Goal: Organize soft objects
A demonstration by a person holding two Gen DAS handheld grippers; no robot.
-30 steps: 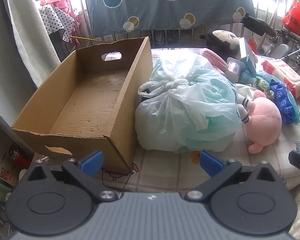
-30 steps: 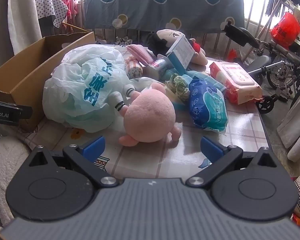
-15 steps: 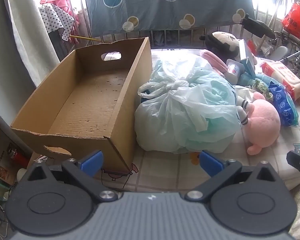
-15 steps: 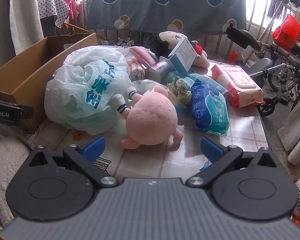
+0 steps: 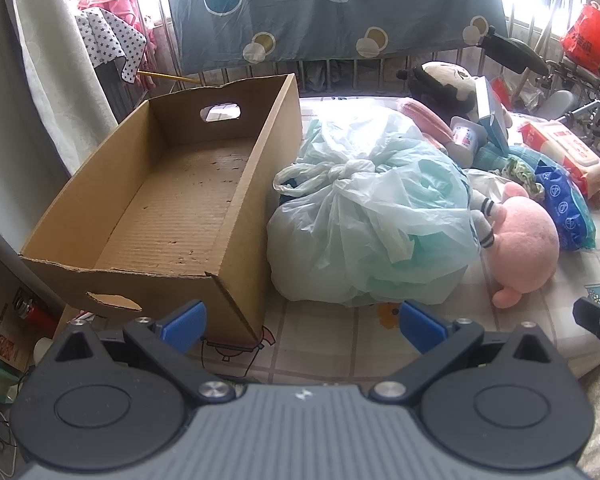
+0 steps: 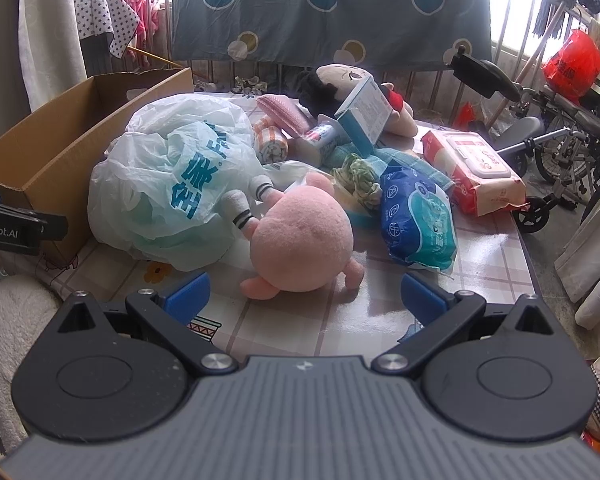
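Matt corrugated cardboard box (image 5: 188, 200); glossy crinkled plastic bag (image 5: 376, 216).

left claw (image 5: 302, 326) – black arms, blue pads | right claw (image 6: 304, 295) – same, silver screws, grey ribbed body

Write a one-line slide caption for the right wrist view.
Open right gripper faces a pink plush toy lying beside a knotted plastic bag, cardboard box at left.

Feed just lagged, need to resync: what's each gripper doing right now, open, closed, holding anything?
Left gripper: open, holding nothing, short of the cardboard box and the plastic bag.
Right gripper: open, holding nothing, just short of the pink plush.
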